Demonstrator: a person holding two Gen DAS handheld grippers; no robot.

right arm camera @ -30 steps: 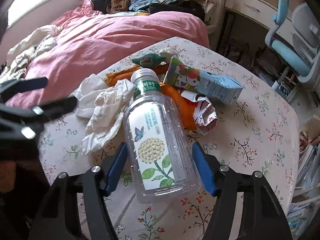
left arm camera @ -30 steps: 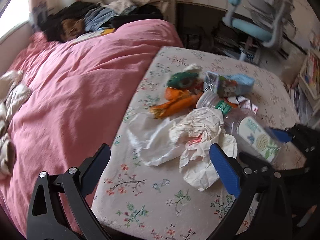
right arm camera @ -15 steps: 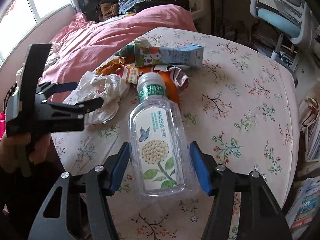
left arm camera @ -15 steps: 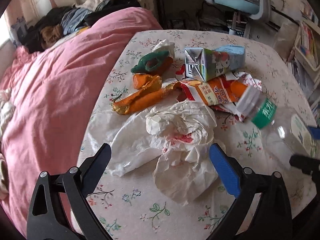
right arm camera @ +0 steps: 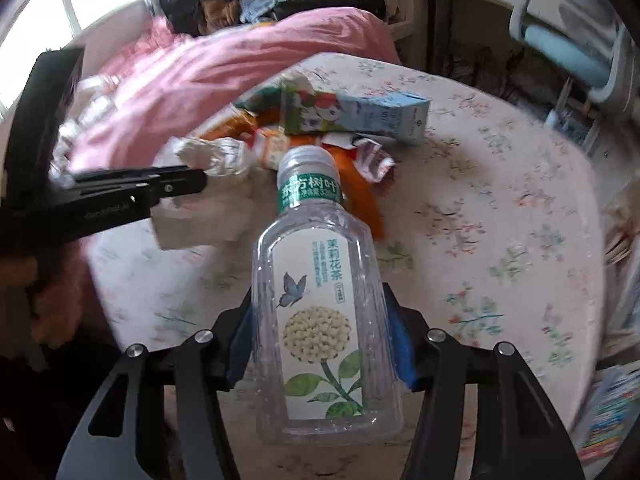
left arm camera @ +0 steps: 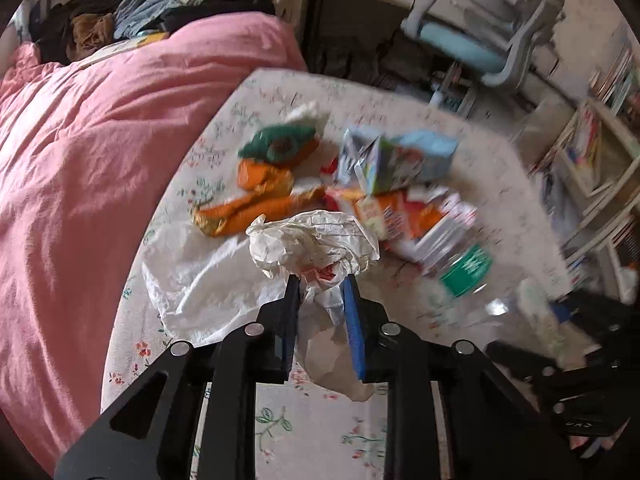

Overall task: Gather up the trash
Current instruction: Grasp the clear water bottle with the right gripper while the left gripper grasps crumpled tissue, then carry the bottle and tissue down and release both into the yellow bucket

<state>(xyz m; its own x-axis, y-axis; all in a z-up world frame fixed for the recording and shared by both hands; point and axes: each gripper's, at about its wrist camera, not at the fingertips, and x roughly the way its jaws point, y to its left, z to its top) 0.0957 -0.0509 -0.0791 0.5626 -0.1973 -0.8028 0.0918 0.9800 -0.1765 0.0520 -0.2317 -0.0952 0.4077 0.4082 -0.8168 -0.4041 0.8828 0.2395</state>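
Trash lies heaped on a floral table (right arm camera: 500, 220). My left gripper (left arm camera: 320, 280) has a crumpled white paper wad (left arm camera: 316, 240) pinched between its pads, and its jaws are closing on it. From the right wrist view the left gripper (right arm camera: 192, 180) reaches in from the left to that wad (right arm camera: 224, 156). My right gripper (right arm camera: 318, 320) holds a clear tea bottle (right arm camera: 320, 320) with a green neck band and a flower label; its jaws are closing on the bottle's sides. The bottle (left arm camera: 466, 268) shows blurred in the left wrist view.
A blue milk carton (left arm camera: 400, 156), orange wrappers (left arm camera: 260, 208) and a green wrapper (left arm camera: 280, 144) lie on the table behind the wad. A bed with a pink duvet (left arm camera: 80, 140) borders the table on the left. A blue chair (left arm camera: 480, 40) and shelves (left arm camera: 600, 152) stand at the right.
The left gripper's wide jaws have come together on the white paper wad. The right gripper has carried the bottle off the trash heap toward the near side of the table.
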